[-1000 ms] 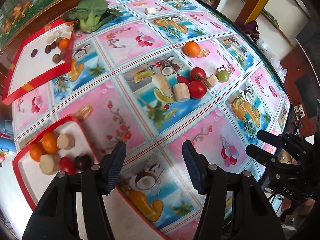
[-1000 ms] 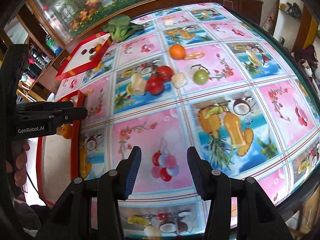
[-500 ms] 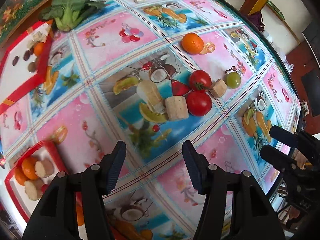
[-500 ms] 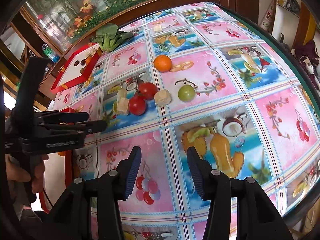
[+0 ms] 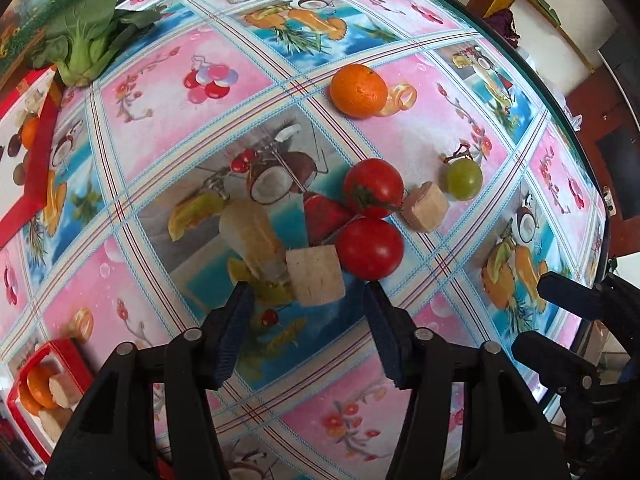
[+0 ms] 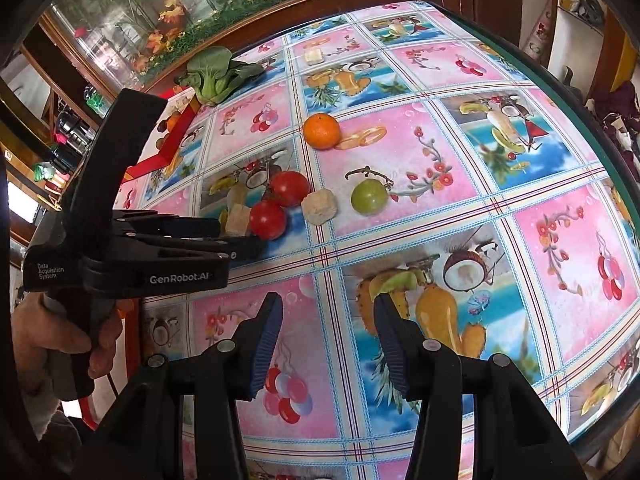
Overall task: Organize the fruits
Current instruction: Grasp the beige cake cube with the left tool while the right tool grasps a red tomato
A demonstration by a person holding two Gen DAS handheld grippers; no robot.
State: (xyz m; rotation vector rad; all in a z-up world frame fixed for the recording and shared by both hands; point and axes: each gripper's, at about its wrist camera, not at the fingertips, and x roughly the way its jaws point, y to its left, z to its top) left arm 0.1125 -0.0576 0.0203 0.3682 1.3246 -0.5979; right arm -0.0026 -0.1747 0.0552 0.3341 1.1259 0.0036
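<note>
Left gripper (image 5: 306,300), jaws closing with nothing yet clamped, poised over a pale cut chunk (image 5: 315,275) beside two tomatoes (image 5: 370,248) mid-table; right gripper (image 6: 326,320) parted, empty, above tablecloth (image 6: 440,152).

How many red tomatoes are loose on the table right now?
2. One tomato lies beside the tan cube; the other tomato touches it, just beyond the left hand-held gripper, whose jaws are closing on nothing. None looks hidden.
</note>
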